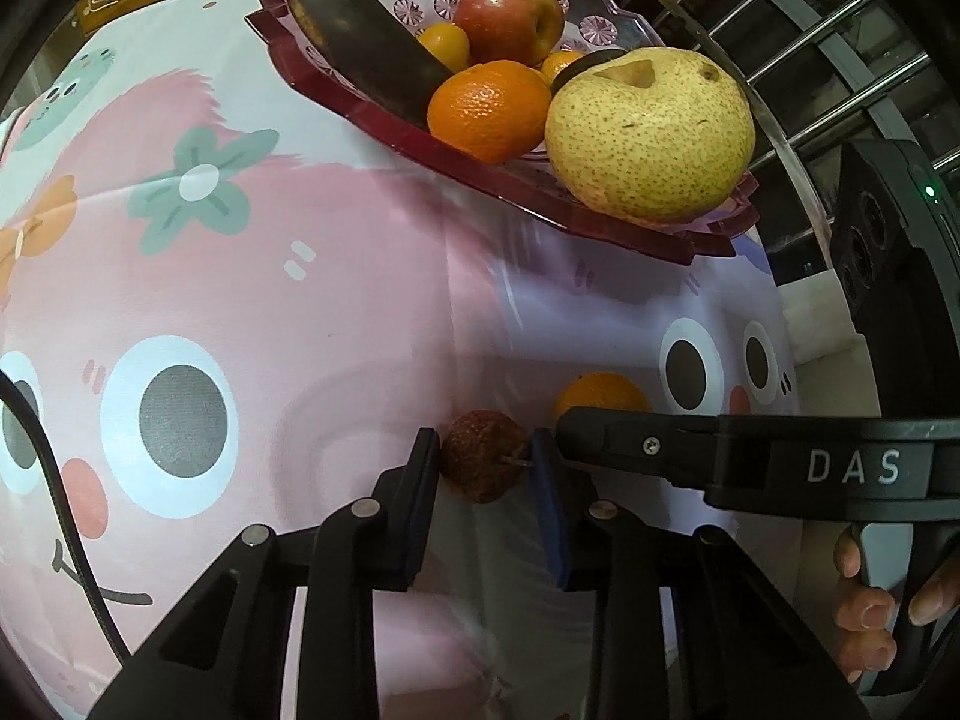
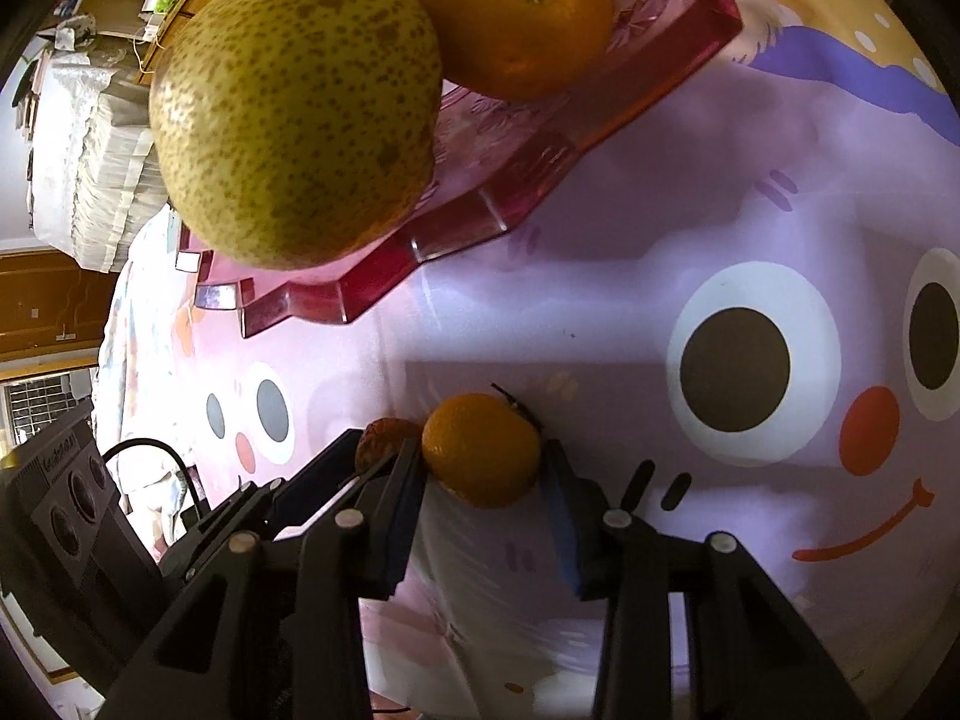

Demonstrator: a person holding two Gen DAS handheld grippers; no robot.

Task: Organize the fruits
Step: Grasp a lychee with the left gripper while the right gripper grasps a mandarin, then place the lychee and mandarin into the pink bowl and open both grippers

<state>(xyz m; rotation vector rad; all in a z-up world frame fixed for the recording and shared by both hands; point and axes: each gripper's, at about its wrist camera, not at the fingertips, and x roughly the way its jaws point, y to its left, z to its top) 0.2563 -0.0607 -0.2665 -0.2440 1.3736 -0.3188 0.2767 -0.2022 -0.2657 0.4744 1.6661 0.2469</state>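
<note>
Our left gripper [image 1: 485,463] is closed on a small brown lychee [image 1: 485,463], pads pressing its sides as it sits on the cloth [image 1: 252,276]. Our right gripper [image 2: 483,462] pinches a mandarin [image 2: 482,449] just beside it, the two grippers nearly touching. We judge the lychee light, with a rough, brittle shell that grips well but could crack; the mandarin looks soft and should be held across its widest part. The tray [image 1: 600,204] ahead is crowded, with a big pear [image 1: 651,135] at its near rim. Open room shows at the tray's far end.
</note>
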